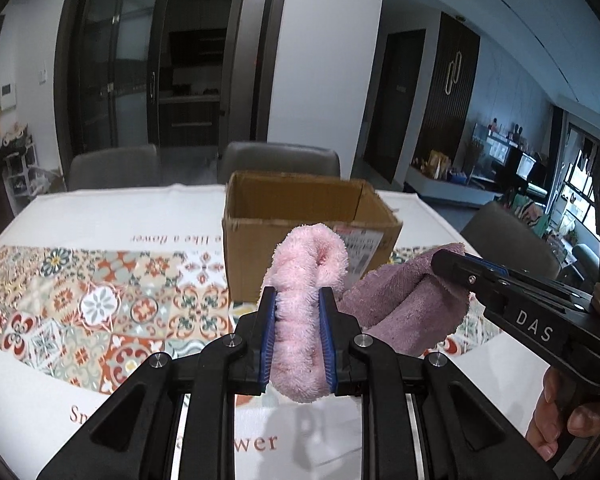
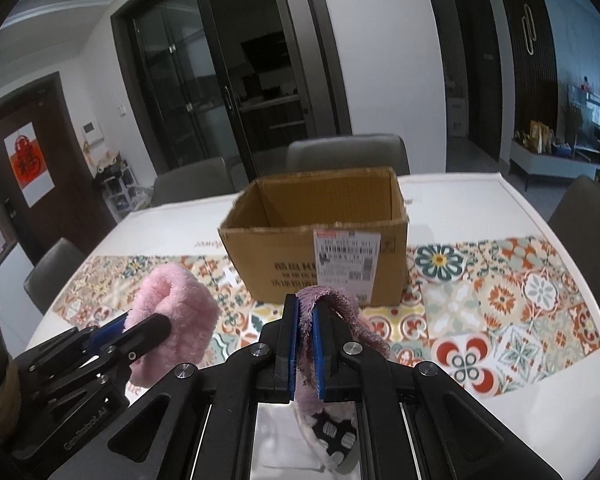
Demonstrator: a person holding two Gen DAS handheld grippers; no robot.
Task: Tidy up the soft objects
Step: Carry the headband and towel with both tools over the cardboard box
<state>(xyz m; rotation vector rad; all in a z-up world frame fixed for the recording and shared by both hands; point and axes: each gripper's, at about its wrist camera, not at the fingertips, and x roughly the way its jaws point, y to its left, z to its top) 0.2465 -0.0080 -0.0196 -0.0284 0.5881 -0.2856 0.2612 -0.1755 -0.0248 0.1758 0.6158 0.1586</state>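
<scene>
Your left gripper (image 1: 298,300) is clamped on a fluffy pink cloth (image 1: 304,280), its 2 blue pads pressed into the pile, the cloth folded over and bulging above the fingertips. Your right gripper (image 2: 305,316) is closed tight on a mauve towel (image 2: 336,304), which drapes over the right finger and hangs below the jaws. Both bundles are held off the worktop (image 2: 500,312), side by side and near each other, just in front of the open cardboard box (image 2: 320,216). The box stands upright on the patterned cloth with its shipping label (image 2: 346,258) facing you; what you can see of its inside shows only bare cardboard. Grey chairs (image 2: 348,154) stand behind the worktop.
</scene>
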